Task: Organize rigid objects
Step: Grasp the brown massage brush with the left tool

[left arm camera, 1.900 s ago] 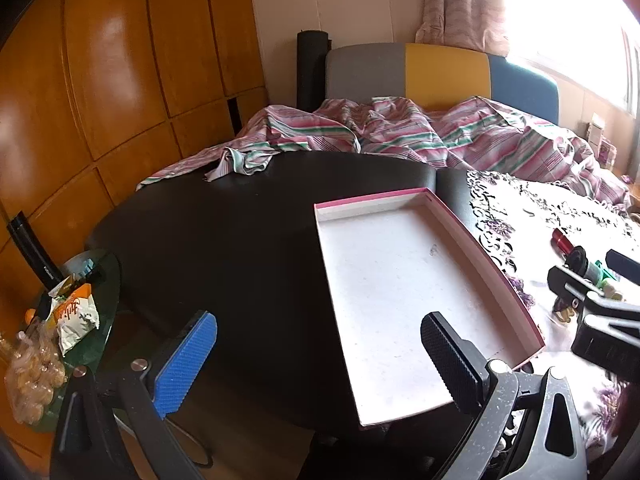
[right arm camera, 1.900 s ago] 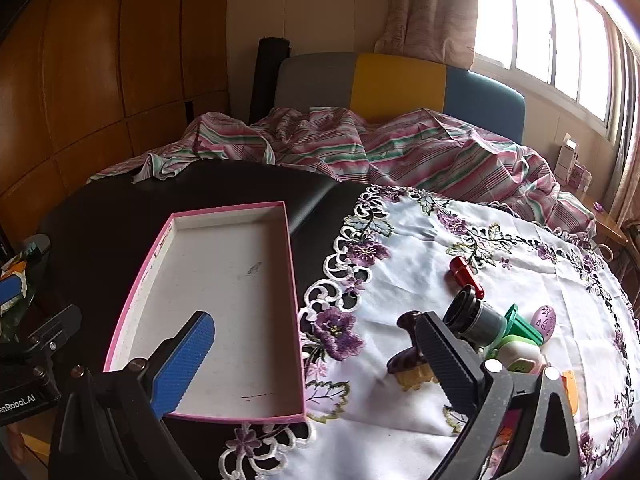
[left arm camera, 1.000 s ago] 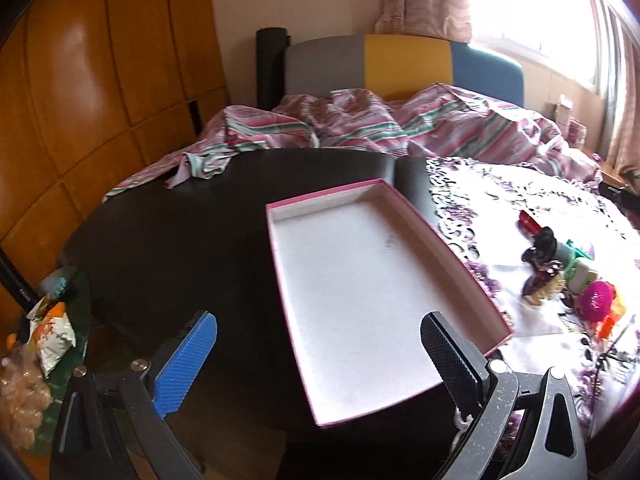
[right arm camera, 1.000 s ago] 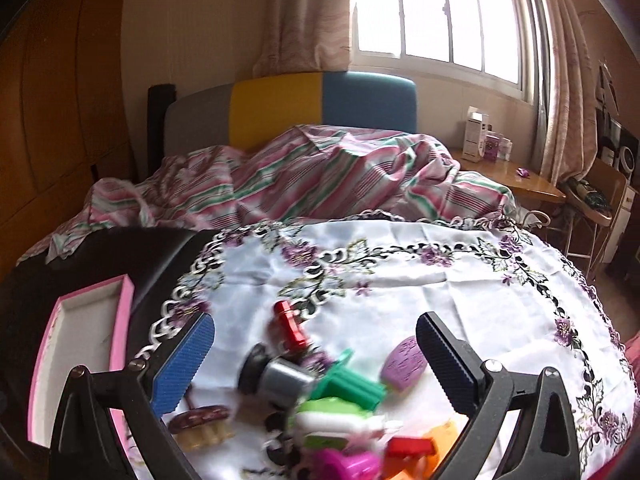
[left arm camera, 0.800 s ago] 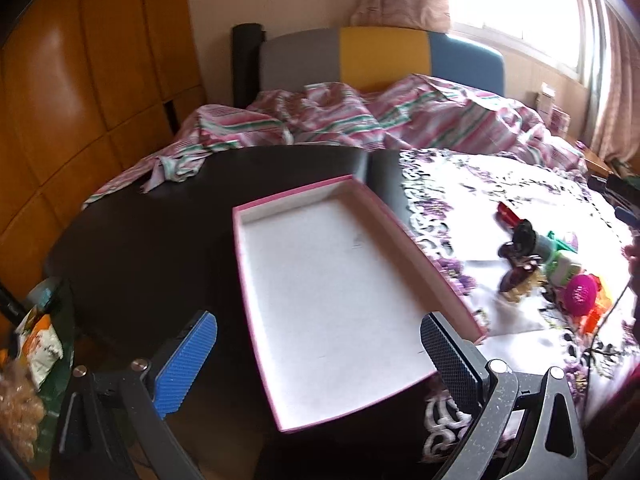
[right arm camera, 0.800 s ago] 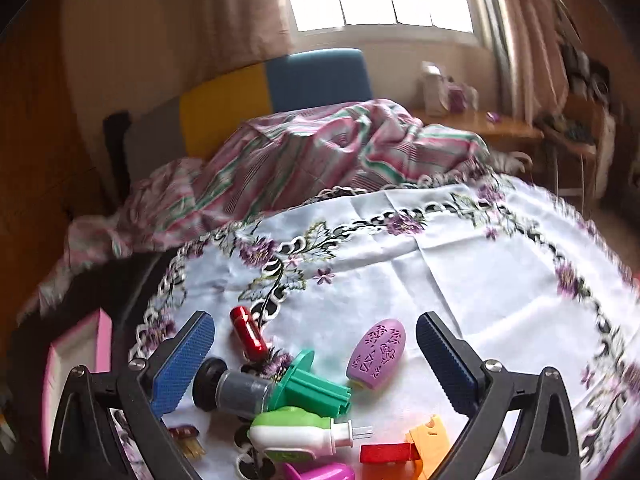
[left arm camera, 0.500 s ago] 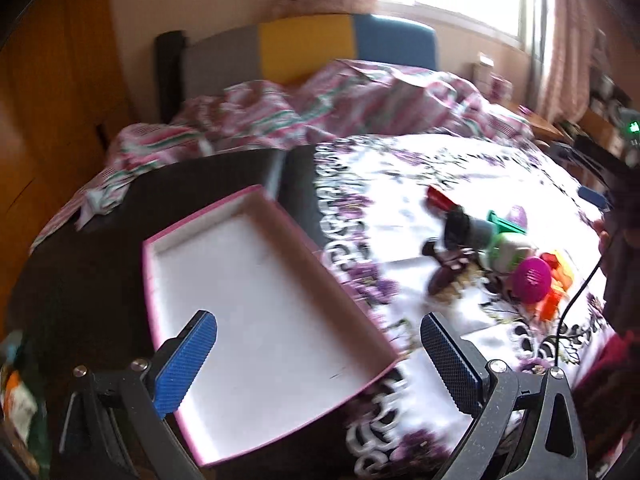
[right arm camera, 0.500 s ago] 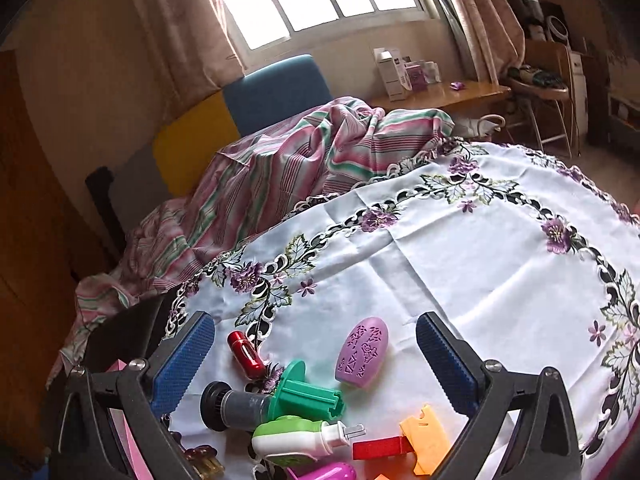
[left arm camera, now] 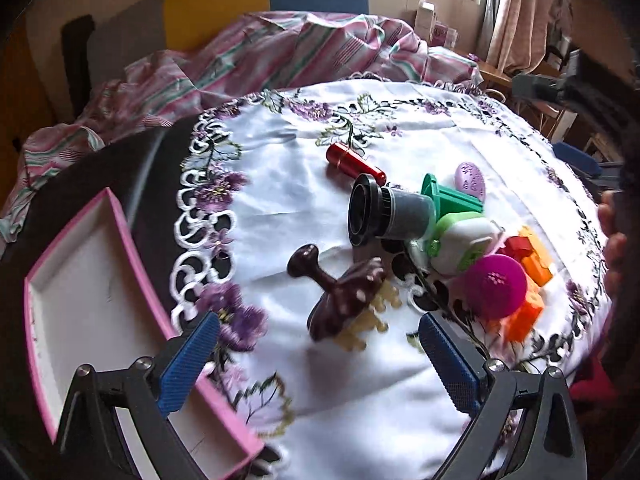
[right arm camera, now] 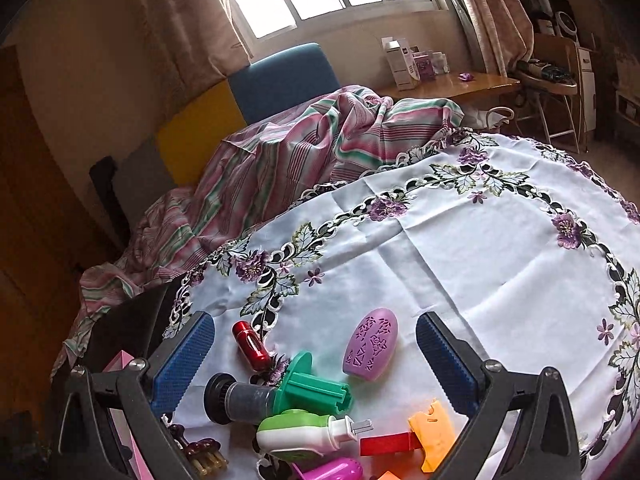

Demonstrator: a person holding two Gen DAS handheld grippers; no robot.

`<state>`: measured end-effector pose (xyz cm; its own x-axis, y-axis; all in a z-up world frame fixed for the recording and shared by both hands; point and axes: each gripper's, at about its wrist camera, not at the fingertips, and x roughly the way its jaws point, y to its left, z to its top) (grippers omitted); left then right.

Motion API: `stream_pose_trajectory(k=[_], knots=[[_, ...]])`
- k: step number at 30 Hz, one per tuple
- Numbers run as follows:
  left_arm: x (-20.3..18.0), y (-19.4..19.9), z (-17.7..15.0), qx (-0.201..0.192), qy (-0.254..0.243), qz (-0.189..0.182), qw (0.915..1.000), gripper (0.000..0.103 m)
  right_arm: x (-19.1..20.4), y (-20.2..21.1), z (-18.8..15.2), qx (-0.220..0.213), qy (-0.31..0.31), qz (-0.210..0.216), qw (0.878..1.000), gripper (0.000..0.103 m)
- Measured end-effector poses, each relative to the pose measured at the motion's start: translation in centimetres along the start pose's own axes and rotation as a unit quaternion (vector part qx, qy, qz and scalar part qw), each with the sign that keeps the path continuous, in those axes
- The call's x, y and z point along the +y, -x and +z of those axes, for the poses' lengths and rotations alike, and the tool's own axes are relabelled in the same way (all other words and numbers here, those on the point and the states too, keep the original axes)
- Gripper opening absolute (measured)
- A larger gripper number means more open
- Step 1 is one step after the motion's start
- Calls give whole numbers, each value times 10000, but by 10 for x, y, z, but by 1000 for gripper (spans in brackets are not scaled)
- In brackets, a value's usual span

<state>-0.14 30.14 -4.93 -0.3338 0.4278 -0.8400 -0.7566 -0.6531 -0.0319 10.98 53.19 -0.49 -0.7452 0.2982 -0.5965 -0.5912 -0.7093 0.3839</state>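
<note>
From my left wrist camera, the shallow pink-rimmed white tray [left arm camera: 86,292] sits farthest left, on the bare dark tabletop [left arm camera: 132,172], its right edge meeting the white embroidered tablecloth with purple flowers [left arm camera: 304,152]. My left gripper [left arm camera: 316,354] hangs wide open over the cloth with nothing between its blue pads. Just ahead of it lies a dark brown mushroom-handled stamp with a cream toothed base [left arm camera: 340,300], tipped on its side. Further back is a small red metallic cylinder [left arm camera: 352,162], then a black-and-grey tube with a wide round collar [left arm camera: 388,216] lying on its side and joined to a green plastic flanged piece [left arm camera: 450,200]. A pale purple oval patterned stamp [left arm camera: 470,180] lies beyond the green piece. Touching the tube's right end is a white and lime-green rounded plastic toy [left arm camera: 464,246], with a magenta domed plastic piece [left arm camera: 496,286] against it and orange and red plastic blocks [left arm camera: 530,264] packed just beside. At the far right edge I see part of a person's hand [left arm camera: 612,232].

From my right wrist camera, the right gripper [right arm camera: 314,360] is also spread wide and empty, hovering over the same cluster, with the red cylinder, the green piece and the purple oval stamp lying between its pads in view. A striped pink and green bedcover [right arm camera: 304,148] is heaped behind the table.
</note>
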Motion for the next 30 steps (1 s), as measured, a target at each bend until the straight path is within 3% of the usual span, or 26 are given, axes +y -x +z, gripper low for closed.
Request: stream_pose_trajectory(k=[1,3,4,5,6,12,18,23,30], knots=[[0,-7,2,52,-2,-2,10000,95,0,0,0,3,12,-2,10000,103],[0,-22,5,234,57,-190,9995,76,1,-1,0,11,46,-12,10000,103],[-2,-28,5,301,76,-297,9991,53,2,-2,0,19,68,-34,10000,103],[-2,-33,5,362,83,-364,9986,42,2,-3,0,27,81,-46,10000,103],[-2,-38,4,369,130,-361,9986,37,2,-3,-1,42,95,-46,9999,103],[7,-32,-8,212,318,-545,9978,36,13,-12,-6,250,374,-33,9990,103],[20,5,-15,-115,487,-676,9965,36,31,-20,-16,546,827,202,9949,103],[31,35,-24,-374,515,-721,9954,36,67,-33,-40,965,1705,360,9800,103],[33,32,-30,-401,435,-857,9946,35,90,-43,-70,1276,2606,184,9568,102]])
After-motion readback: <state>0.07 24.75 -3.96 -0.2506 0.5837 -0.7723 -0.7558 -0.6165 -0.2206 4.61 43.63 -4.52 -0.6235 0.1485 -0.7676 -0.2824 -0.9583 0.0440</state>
